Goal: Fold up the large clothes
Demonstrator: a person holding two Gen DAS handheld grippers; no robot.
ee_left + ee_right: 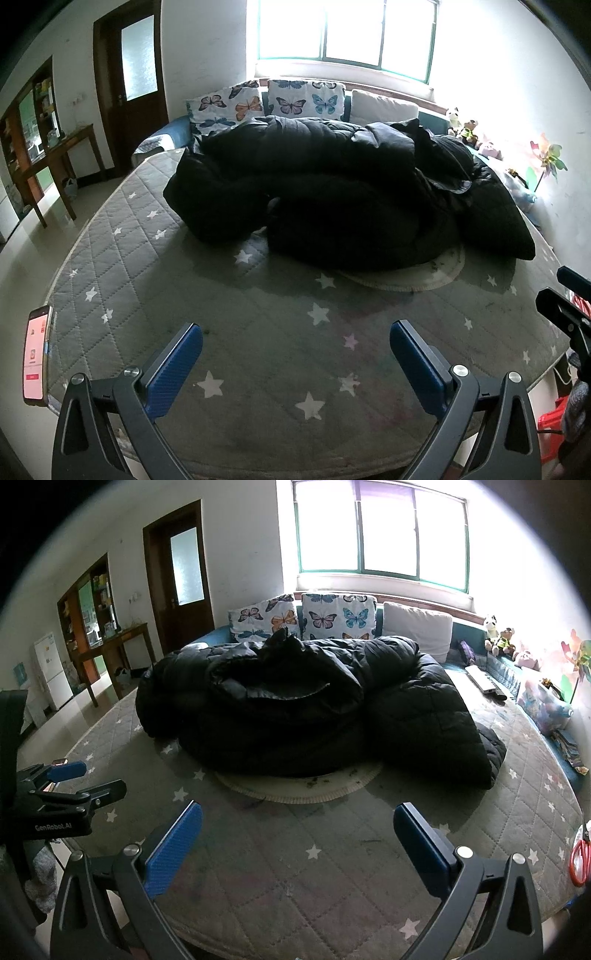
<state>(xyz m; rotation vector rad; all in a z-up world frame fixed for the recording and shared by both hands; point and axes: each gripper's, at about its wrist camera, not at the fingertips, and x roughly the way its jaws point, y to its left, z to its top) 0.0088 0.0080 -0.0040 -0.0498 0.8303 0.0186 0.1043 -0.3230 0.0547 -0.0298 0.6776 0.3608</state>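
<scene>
A large black puffy down coat (332, 188) lies crumpled in a heap on the grey star-patterned mattress (147, 266), partly over a round white mat (417, 278). The right wrist view shows the coat (303, 709) with its hood opening facing up. My left gripper (295, 345) is open and empty, held above the mattress's near edge, well short of the coat. My right gripper (297, 825) is also open and empty over the near edge. The left gripper also shows at the left of the right wrist view (70, 775).
Butterfly pillows (266, 101) and a white pillow (417, 629) line the back under the window. Plush toys (498, 637) and clutter sit at the right wall. A phone (37, 356) stands at the mattress's left edge. Red scissors (580, 860) lie at the right. A wooden desk (110, 653) stands left.
</scene>
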